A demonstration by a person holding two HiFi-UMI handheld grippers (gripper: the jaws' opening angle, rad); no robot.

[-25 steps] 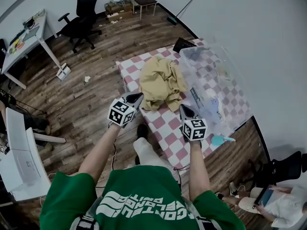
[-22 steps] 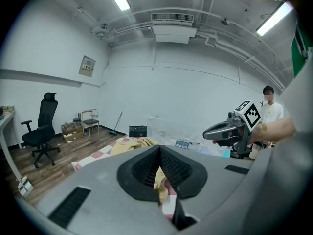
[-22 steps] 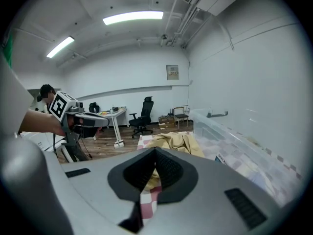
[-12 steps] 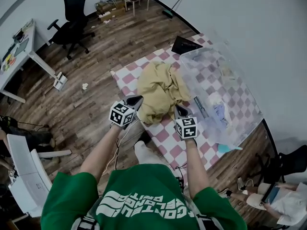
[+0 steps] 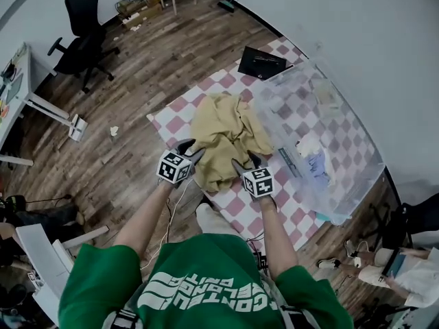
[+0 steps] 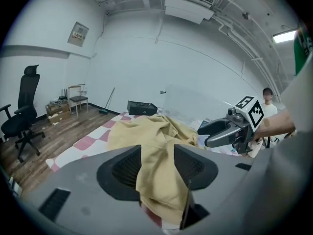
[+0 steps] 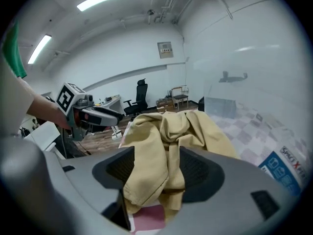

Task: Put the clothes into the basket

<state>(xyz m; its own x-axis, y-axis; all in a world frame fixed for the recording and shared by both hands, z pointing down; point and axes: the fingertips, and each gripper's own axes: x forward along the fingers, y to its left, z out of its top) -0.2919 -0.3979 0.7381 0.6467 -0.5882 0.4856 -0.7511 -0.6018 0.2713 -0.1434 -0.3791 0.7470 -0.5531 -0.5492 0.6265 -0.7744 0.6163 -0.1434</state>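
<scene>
A crumpled tan garment [image 5: 226, 137] lies on the red-and-white checked mat [image 5: 180, 112], left of a clear plastic basket [image 5: 343, 184] that holds a few items. My left gripper [image 5: 189, 151] is at the garment's near left edge and my right gripper [image 5: 241, 162] at its near right edge. Both pairs of jaws have just been opening and now stand apart. In the left gripper view the garment [image 6: 146, 136] shows in the gap of the left gripper [image 6: 157, 168], unpinched. The right gripper view shows the same of the garment [image 7: 171, 131] and the right gripper [image 7: 166, 173].
A black case [image 5: 259, 62] lies at the mat's far corner. An office chair [image 5: 79, 29] and a desk [image 5: 17, 81] stand on the wooden floor at the left. A seated person [image 5: 401, 273] is at the lower right, beyond the basket.
Both grippers have come forward and down to the garment's near edge. Their jaws, shut in the earlier frames, now stand apart.
</scene>
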